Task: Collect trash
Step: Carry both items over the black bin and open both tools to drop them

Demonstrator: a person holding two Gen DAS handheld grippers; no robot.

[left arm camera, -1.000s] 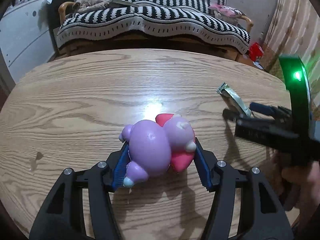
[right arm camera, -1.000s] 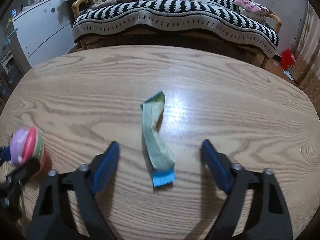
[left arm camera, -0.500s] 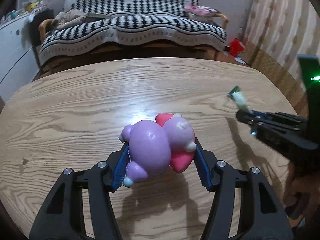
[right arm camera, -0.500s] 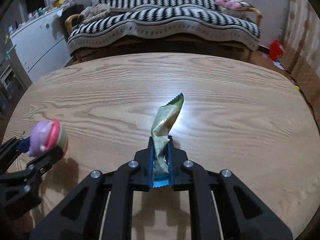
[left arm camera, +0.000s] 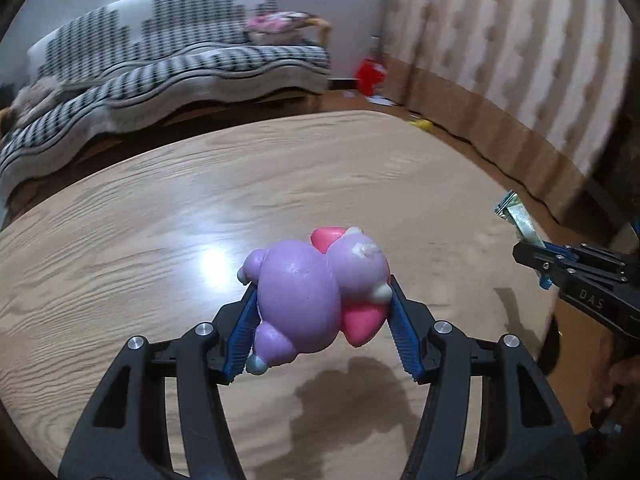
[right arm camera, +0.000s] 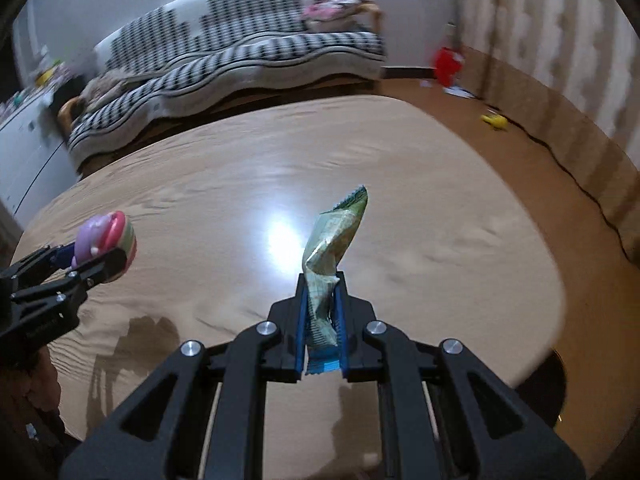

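Observation:
My left gripper (left arm camera: 320,320) is shut on a purple and pink squishy toy (left arm camera: 316,300) and holds it above the round wooden table (left arm camera: 200,208). The toy also shows at the left of the right wrist view (right arm camera: 106,236). My right gripper (right arm camera: 320,312) is shut on a crumpled green wrapper (right arm camera: 332,240) with a blue end, held upright above the table (right arm camera: 440,240). The wrapper (left arm camera: 516,216) and the right gripper (left arm camera: 538,256) also show at the right edge of the left wrist view.
A sofa with a black-and-white striped cover (right arm camera: 240,56) stands behind the table. A red object (right arm camera: 446,64) and a small yellow object (right arm camera: 496,120) lie on the floor near the striped wall at right. A white cabinet (right arm camera: 24,152) stands at left.
My right gripper closed on the wrapper and lifted it off the table. Both grippers have risen and swung to the right, each with its object.

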